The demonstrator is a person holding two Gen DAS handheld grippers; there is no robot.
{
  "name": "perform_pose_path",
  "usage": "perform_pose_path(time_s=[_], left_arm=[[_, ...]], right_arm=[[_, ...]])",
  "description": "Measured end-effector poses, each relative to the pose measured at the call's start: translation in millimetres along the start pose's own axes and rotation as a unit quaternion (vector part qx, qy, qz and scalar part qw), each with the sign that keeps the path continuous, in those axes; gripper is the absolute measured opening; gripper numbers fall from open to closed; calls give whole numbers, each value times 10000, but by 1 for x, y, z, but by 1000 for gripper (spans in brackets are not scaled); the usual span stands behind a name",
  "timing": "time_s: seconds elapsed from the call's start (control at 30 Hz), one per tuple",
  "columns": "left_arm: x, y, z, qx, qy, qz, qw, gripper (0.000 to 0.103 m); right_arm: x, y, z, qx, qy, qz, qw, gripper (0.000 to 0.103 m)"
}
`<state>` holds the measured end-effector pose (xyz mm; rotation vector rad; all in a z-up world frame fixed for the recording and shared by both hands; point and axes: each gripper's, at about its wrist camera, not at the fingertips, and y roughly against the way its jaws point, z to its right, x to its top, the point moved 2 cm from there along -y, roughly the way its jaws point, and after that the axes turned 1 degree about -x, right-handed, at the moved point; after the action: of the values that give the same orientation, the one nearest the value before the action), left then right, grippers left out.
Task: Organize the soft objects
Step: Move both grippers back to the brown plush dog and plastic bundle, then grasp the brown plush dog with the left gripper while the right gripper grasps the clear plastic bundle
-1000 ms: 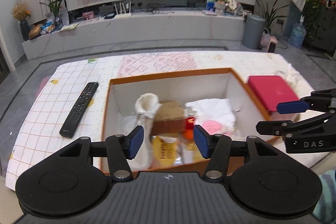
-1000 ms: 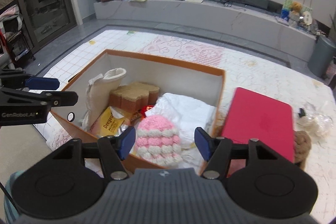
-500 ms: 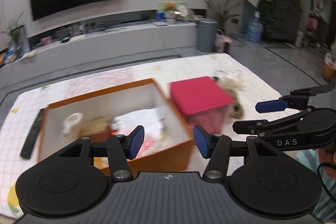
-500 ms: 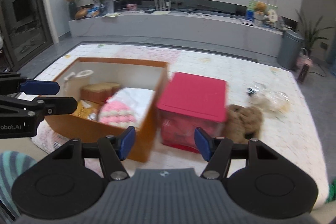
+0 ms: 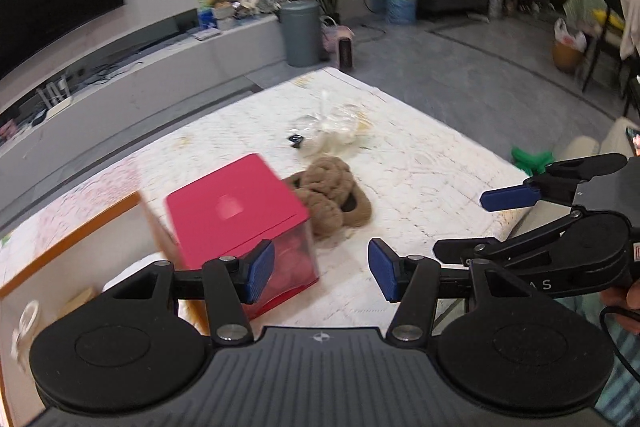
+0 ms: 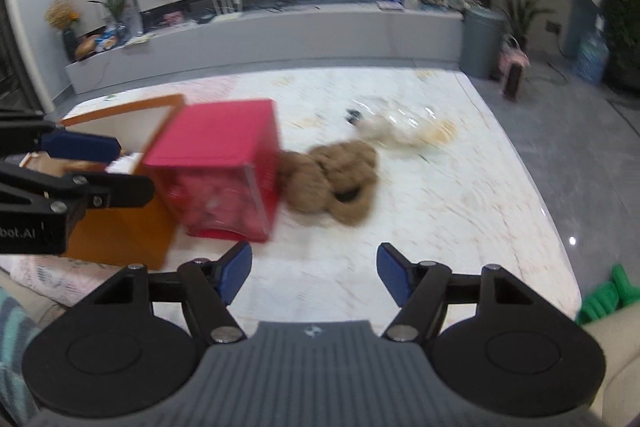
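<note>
Left wrist view: the left tool (image 5: 320, 269) stands with its jaws wide apart and holds nothing. The right tool (image 5: 508, 197) enters at 3 o'clock, jaws likewise parted and empty. Right wrist view confirms this — the right tool (image 6: 314, 273) is spread wide above bare tabletop (image 6: 460, 195), with the left tool (image 6: 92, 163) visible at 9 o'clock.

The brown knitted piece (image 5: 332, 193) lies loose on the tabletop, touching the far side of the red lidded box (image 5: 236, 203). In the right wrist view this brown knitted piece (image 6: 340, 179) sits at about 12 o'clock from the tool, well ahead of the pads. A clear plastic bag (image 6: 404, 127) with pale contents lies just beyond it, toward 1 o'clock. The orange-rimmed bin (image 6: 120, 239) stands at 9 to 10 o'clock, against the red box, with soft items partly visible inside.

Judged step: approach phase — both tools are empty and face the unsorted items. The next move likely calls for advancing one tool over the knitted piece, lowering it with the jaws spread across a thick fold, closing firmly, then lifting clear of the red box before carrying toward the bin.
</note>
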<state>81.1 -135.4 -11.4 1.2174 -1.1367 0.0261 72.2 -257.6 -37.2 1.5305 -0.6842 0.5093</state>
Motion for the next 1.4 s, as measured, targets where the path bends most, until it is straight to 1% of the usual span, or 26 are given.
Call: perform_pose_path(time_s=[0.1,0.2,0.23,0.3,0.43,0.5,0.63,0.7,0.77,0.83,0.93,1.03,1.1,1.23,1.3,1.33,1.4], left_arm=[[10,-18,10,-1,-207,-137,9997,64],[18,-35,15,-46,-384,-239,9990,65],[21,-43,17,-66,-464,-277,9985,66],[25,-57,19,-141,-640,-345,9973,72],[33,-88,20,-238,-880,-617,9939,73],[38,-101,20,-252,-948,-736,9925,76],[56,-133,17,-249,-1196,-994,9875,77],[64,-150,15,-266,-1269,-1217,9841,77],[70,-167,11,-293,-1266,-1444,9810,77],[74,-188,8,-292,-1196,-1758,9767,77],[78,-210,5,-396,-1073,-2118,9706,77],[80,-227,5,-260,-1044,-2297,9673,77],[79,-238,5,-163,-1022,-2484,9631,77],[76,-256,3,-174,-959,-2782,9556,77],[72,-264,2,-144,-947,-2909,9519,75],[71,-267,1,-124,-921,-2946,9511,74],[69,-270,-3,-125,-823,-2984,9508,64]], right_arm=[[-2,-8,19,-155,-90,-33,9998,69],[0,-16,39,-216,-213,-13,9995,69],[1,-20,46,-228,-264,-15,9994,69],[3,-27,57,-232,-345,-22,9991,69],[11,-43,70,-258,-253,-70,9993,69],[15,-52,75,-249,-211,-112,9994,69],[21,-71,83,-213,-180,-238,9993,69],[25,-82,87,-146,-179,-310,9993,69],[28,-92,90,-88,-157,-368,9992,69],[32,-101,92,-87,-86,-407,9991,69],[39,-115,95,-107,37,-478,9988,69],[43,-128,99,-122,160,-557,9982,70],[45,-136,102,-146,218,-601,9978,70],[49,-146,107,-114,292,-642,9974,70],[52,-151,108,-69,355,-638,9973,71],[53,-153,109,-65,416,-622,9972,73],[57,-156,109,-101,588,-587,9965,74]])
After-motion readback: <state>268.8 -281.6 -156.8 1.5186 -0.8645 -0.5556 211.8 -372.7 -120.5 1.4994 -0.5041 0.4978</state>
